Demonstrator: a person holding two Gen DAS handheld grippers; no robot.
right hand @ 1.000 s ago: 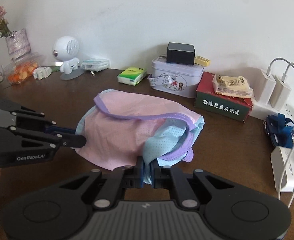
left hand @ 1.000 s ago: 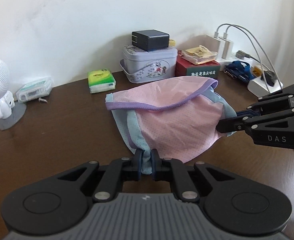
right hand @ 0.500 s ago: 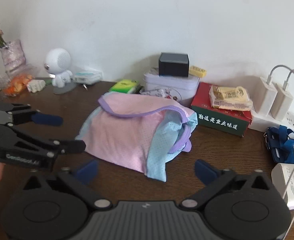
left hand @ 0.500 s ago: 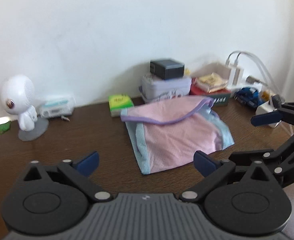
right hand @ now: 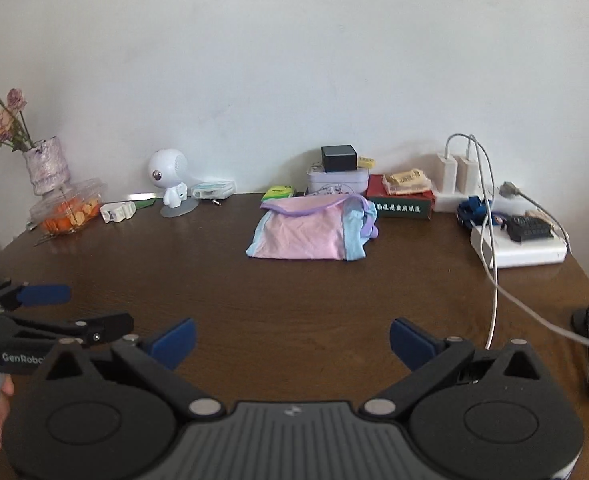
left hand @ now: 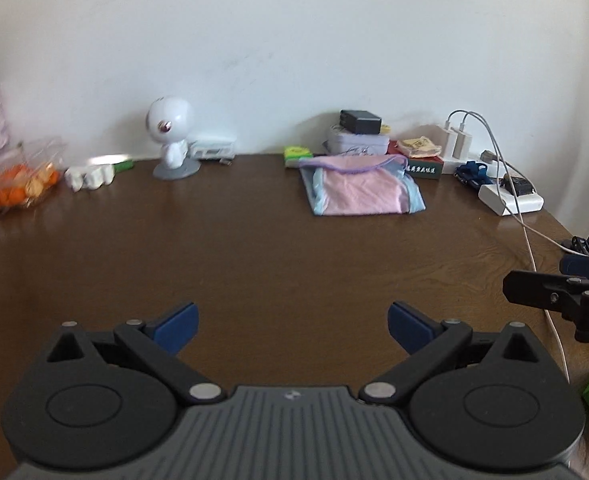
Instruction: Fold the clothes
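A plain white wall stood behind a dark brown wooden table with a rounded edge. Soft daylight lay on the wood, with a bright glare spot high on the wall.

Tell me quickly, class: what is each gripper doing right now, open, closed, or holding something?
Left gripper: open, holding nothing.
Right gripper: open, holding nothing; the pink garment lies apart on the table.

My claw gapes wide, empty. The folded garment lies well ahead of it on the table; the other claw sits open at my left.
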